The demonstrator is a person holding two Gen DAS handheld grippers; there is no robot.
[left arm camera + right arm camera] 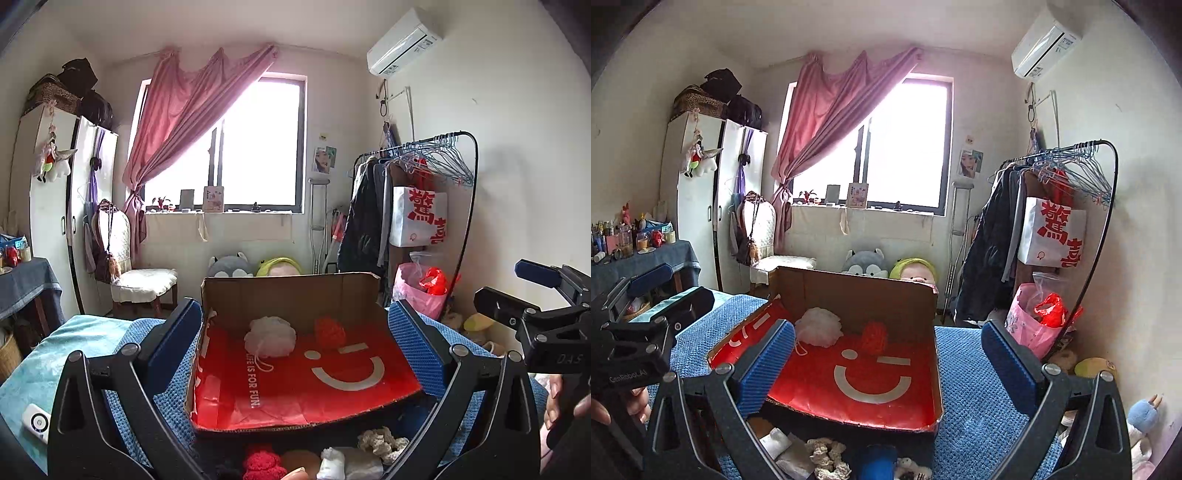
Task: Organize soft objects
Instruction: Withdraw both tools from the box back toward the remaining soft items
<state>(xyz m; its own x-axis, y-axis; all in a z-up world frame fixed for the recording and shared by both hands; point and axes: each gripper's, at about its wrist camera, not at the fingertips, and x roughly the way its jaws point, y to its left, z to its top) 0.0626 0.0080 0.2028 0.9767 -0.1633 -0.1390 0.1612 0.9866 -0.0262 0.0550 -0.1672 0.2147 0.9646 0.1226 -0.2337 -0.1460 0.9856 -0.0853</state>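
Observation:
A cardboard box (288,291) with a red smiley lining lies open on the blue bedcover (975,387). Inside it, at the back, are a white mesh pouf (269,336) and an orange knitted ball (330,330). My left gripper (295,339) is open before the box and holds nothing. My right gripper (890,362) is open too, also empty, to the right of the left gripper (670,291). Below the box's near edge lie a red knitted piece (263,463), a beige scrunchie (382,441), a white cloth (332,463) and a blue item (877,465).
Plush toys (231,266) sit behind the box under the window. A clothes rack (424,184) and a pink bag (417,291) stand at the right. A chair (144,280), a wardrobe (55,206) and a cloth-covered table (26,284) are at the left. A white device (37,421) lies on the bed.

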